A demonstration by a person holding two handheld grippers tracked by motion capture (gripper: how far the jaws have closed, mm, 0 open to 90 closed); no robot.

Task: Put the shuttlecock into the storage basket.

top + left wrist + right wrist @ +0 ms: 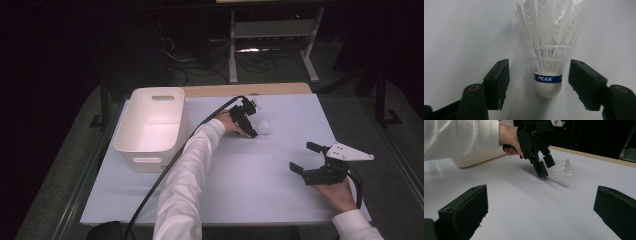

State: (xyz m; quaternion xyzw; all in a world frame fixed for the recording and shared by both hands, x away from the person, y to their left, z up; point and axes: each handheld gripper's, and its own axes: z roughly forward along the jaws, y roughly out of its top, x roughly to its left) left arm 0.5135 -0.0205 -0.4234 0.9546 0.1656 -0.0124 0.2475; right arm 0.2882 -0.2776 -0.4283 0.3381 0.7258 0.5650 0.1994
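Note:
A white feather shuttlecock lies on the white table top, its cork end with a blue "PEAK" band toward the camera of the left gripper view. My left gripper is open, one jaw on each side of the cork, neither touching it. From above, the left gripper sits past the table's middle with the shuttlecock at its tip. The right gripper view shows the shuttlecock on its side beyond my own jaws. My right gripper is open at the near right, holding nothing.
A white plastic bin with handle cutouts stands at the table's left, apparently empty. The white sheet covers the table. A black cable trails from the left gripper along the sleeve. Dark floor, cables and a white stand lie beyond the far edge.

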